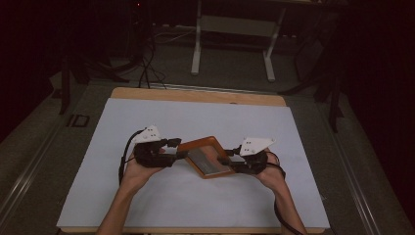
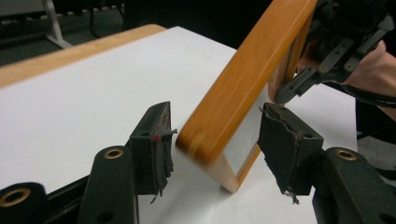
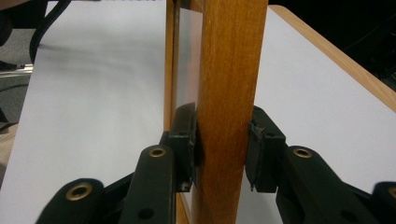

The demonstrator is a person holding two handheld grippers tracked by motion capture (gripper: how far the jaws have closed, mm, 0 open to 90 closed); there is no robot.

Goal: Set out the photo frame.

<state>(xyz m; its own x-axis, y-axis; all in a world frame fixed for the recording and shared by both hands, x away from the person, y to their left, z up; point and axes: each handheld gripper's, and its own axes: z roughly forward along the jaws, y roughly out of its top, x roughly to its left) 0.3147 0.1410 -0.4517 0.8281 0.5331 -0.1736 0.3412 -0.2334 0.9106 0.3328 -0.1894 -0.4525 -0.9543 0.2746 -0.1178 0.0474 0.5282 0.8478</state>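
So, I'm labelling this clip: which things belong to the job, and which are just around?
In the job:
- wooden frame
- right tool, clamped on its edge
- left tool, open around its corner

Just around:
- white table cover
- desk legs behind

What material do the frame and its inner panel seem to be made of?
The frame looks like wood with a smooth orange-brown varnish: fine grain lines run along its edge. Its inner panel looks like glass or a mirror, grey and slightly shiny, though plastic is possible.
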